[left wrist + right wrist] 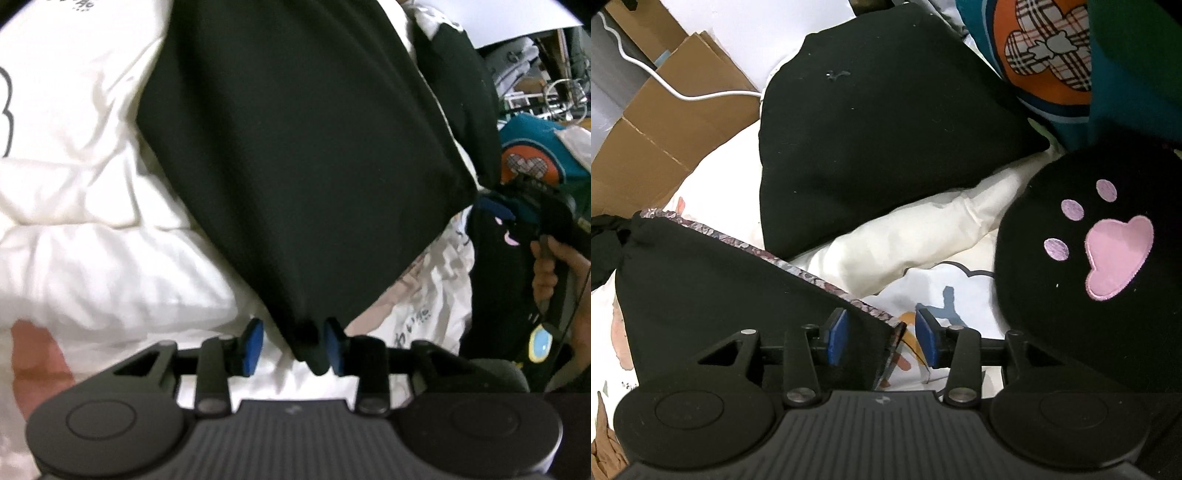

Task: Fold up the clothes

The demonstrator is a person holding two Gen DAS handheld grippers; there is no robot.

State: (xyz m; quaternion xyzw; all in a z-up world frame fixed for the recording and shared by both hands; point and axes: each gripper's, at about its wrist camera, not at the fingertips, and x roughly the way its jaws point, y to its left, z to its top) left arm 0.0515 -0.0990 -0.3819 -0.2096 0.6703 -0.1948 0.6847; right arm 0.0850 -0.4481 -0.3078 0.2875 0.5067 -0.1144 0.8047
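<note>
A black garment point(295, 147) lies spread over a white duvet point(92, 221). Its near corner sits between the blue pads of my left gripper point(293, 343), resting against the right pad with a gap at the left one, so the jaws stand open. In the right wrist view the same kind of black cloth, edged with a patterned trim point(720, 288), reaches between the pads of my right gripper point(881, 338). It stops short of the right pad, and these jaws are open too. A hand point(546, 269) holds that gripper at the right edge of the left wrist view.
A second black folded piece point(886, 140) rests further back on the duvet. A black cushion with a pink paw print point(1108, 251) lies to the right, with a teal item bearing an orange plaid flower point(1045, 55) behind it. Cardboard point(665, 122) and a white cable point(683, 92) lie at the left.
</note>
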